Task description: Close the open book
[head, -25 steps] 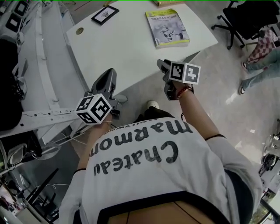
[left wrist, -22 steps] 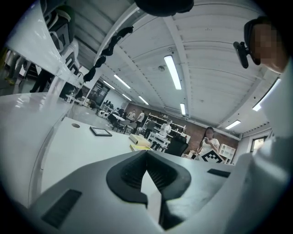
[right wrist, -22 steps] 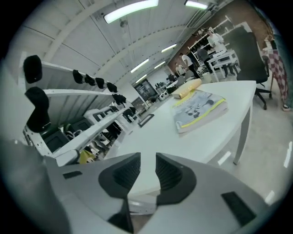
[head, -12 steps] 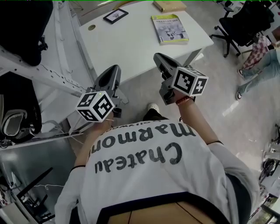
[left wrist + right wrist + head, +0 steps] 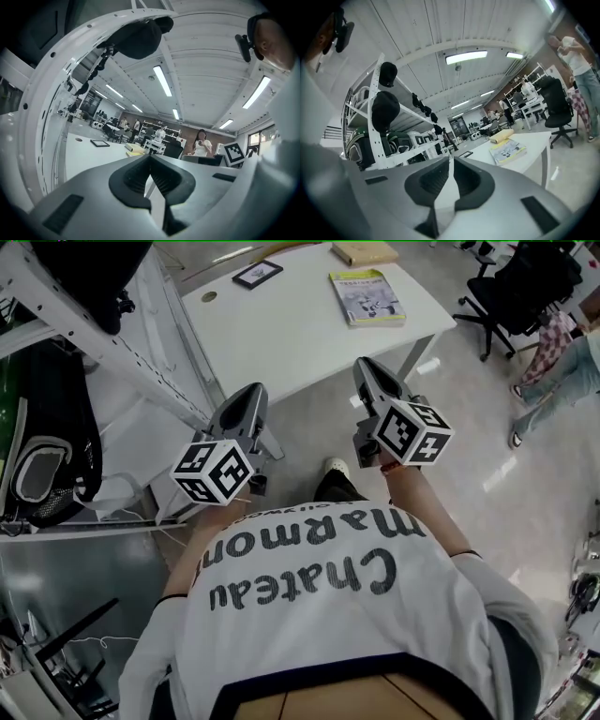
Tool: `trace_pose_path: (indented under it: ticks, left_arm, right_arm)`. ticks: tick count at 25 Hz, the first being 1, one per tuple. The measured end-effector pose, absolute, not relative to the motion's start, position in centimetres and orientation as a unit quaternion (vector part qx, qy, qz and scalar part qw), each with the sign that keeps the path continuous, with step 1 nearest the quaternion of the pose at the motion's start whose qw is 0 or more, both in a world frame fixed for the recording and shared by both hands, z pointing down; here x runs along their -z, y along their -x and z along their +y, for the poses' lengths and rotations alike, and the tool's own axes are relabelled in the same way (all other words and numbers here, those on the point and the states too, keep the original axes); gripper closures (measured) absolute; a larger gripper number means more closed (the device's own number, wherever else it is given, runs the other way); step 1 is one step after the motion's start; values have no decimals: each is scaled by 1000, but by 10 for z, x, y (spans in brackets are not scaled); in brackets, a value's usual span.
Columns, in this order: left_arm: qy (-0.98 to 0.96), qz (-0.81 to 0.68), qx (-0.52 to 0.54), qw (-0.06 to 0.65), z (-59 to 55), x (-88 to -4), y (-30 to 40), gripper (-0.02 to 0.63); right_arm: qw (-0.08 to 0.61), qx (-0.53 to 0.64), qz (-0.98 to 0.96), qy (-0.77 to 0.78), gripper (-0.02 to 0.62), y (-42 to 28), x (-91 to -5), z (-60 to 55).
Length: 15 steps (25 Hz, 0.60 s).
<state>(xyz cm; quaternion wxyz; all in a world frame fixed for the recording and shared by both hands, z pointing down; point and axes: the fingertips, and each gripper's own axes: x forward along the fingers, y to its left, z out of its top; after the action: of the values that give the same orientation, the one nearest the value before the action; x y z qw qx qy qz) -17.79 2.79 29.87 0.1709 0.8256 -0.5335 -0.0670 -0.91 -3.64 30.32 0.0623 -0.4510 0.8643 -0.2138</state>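
Left gripper point(image 5: 150, 158) pinched together, right gripper point(image 5: 451, 160) closing — both empty, book point(image 5: 367, 296) lies closed.

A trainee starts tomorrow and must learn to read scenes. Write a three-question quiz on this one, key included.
1. True or false: the book on the white table lies open.
2. Which lies nearer the table's round hole? A. the black-framed picture B. the book
3. Name the seat standing on the floor to the table's right.
Key: 1. False, it is closed. 2. A. 3. The black office chair.
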Motion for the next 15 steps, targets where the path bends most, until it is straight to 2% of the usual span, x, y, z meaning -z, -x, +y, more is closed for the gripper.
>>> trace_pose_path:
  ticks: [15]
  left_arm:
    - [-825, -516, 64, 221, 57, -334, 161, 583]
  right_arm:
    - [3, 238, 851, 468, 546, -2, -353, -2]
